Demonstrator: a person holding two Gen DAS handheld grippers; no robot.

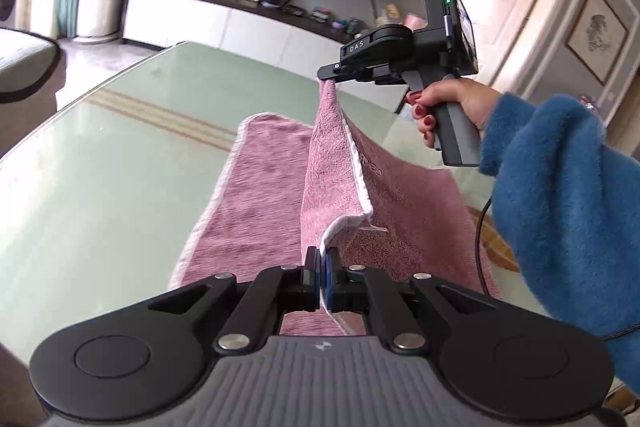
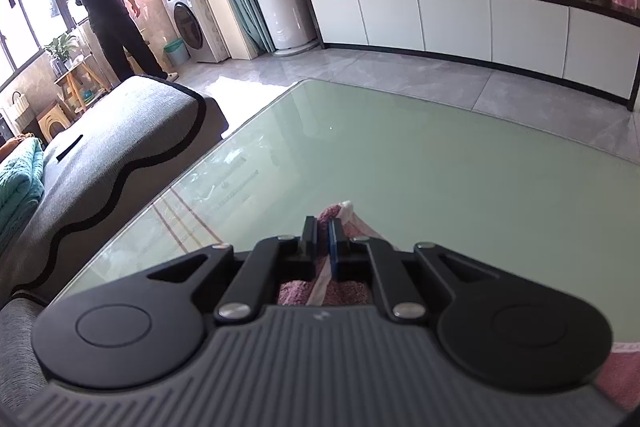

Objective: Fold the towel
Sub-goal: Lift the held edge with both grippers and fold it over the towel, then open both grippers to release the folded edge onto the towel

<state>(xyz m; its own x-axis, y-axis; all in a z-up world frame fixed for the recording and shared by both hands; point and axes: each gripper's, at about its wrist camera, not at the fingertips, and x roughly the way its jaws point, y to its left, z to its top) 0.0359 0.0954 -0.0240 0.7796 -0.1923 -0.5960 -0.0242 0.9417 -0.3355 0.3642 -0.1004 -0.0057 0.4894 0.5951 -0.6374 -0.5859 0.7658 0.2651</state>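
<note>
Pink towel (image 1: 264, 195) held up by two corners over the green glass worktop (image 1: 112, 163).

Soft, light and limp, it sags between grips, so the white-hemmed corners are the sound places to hold. The left tool (image 1: 321, 269) pinches one corner at lower centre; the right tool (image 1: 326, 73) clamps another at upper right. The towel's long axis runs from bottom centre toward the upper left, with its far part flat on the worktop.
</note>
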